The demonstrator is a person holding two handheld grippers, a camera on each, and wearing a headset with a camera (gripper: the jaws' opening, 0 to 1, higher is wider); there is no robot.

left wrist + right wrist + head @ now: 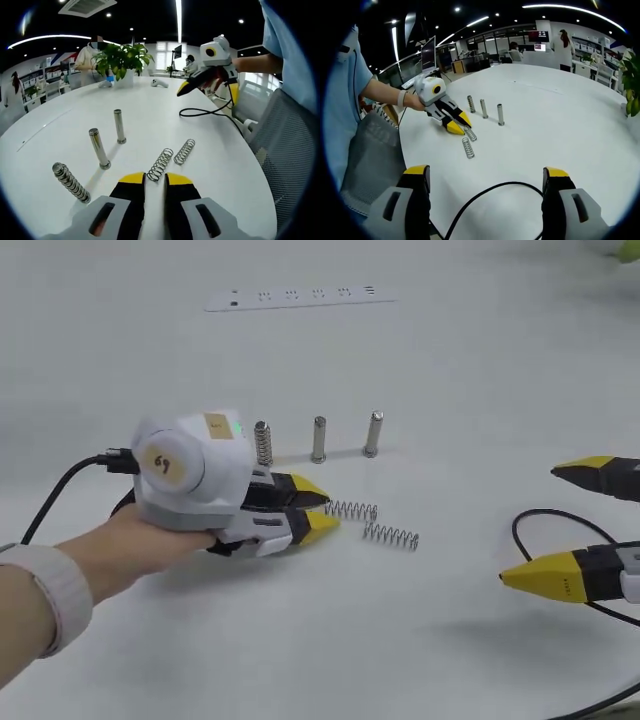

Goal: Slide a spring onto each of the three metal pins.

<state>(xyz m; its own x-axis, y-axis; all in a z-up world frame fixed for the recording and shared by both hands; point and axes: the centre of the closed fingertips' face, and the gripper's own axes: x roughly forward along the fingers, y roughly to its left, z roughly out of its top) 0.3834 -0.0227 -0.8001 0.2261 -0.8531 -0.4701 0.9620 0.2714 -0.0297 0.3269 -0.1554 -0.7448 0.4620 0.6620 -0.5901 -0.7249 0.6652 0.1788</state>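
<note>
Three metal pins stand in a row on the white table. The left pin [263, 443] [70, 181] carries a spring; the middle pin [319, 438] [98, 148] and the right pin [374, 433] [119, 126] are bare. Two loose springs lie flat in front of them, a nearer spring [351, 510] [161, 164] and a farther spring [391, 535] [184, 151]. My left gripper [331, 510] [155, 176] rests low on the table, jaws a narrow gap apart, with the nearer spring's end right at the tips. My right gripper [530, 526] [486, 174] hovers wide open at the right, holding nothing.
A white power strip [300, 297] lies at the back of the table. A black cable [540, 530] loops on the table by the right gripper. A potted plant [120, 60] stands at the far end. The table's rounded edge [415, 150] runs beside a grey mesh chair.
</note>
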